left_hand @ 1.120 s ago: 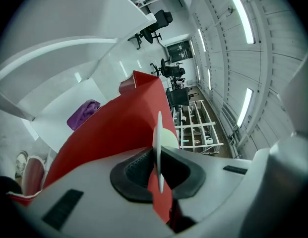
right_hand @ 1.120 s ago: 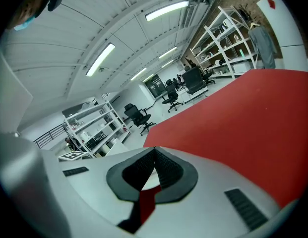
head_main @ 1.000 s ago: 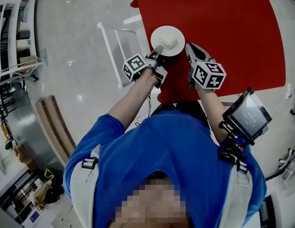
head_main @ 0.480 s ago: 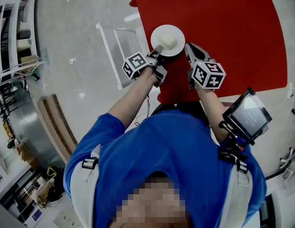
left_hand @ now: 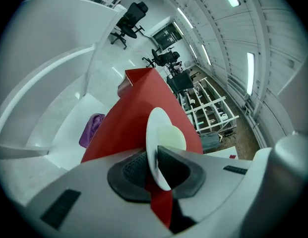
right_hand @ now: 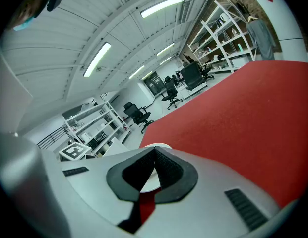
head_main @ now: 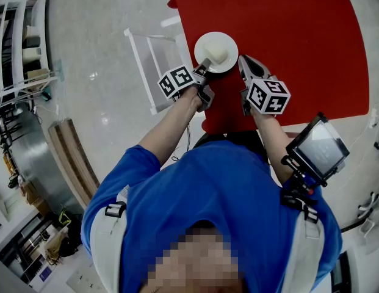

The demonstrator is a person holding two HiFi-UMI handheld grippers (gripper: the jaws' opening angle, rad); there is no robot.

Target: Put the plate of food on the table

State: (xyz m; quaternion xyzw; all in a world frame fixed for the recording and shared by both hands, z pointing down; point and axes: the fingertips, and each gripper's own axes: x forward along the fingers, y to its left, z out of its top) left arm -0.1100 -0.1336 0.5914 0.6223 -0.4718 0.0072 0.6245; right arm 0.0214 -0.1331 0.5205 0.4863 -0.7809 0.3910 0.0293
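A white plate [head_main: 203, 44] with a pale lump of food [head_main: 218, 54] sits on the red table [head_main: 287, 35] near its left edge. My left gripper [head_main: 204, 63] is shut on the plate's near-left rim. In the left gripper view the rim of the plate [left_hand: 154, 125] runs edge-on between the pads of that gripper [left_hand: 153, 165], with the food [left_hand: 173, 138] beyond. My right gripper [head_main: 243, 60] hovers just right of the plate with its jaws together and nothing in them. In the right gripper view a sliver of the plate [right_hand: 150, 181] shows behind the closed right gripper [right_hand: 154, 150].
A white frame chair [head_main: 149, 60] stands against the table's left side. White shelving [head_main: 18, 41] lines the far left and a wooden board [head_main: 70, 163] lies on the floor. A screen device [head_main: 317, 145] is strapped by my right arm. Something purple [left_hand: 92, 128] lies under the table edge.
My left gripper has shifted very slightly to the right while still holding the plate's rim. The plate and the right gripper have hardly moved.
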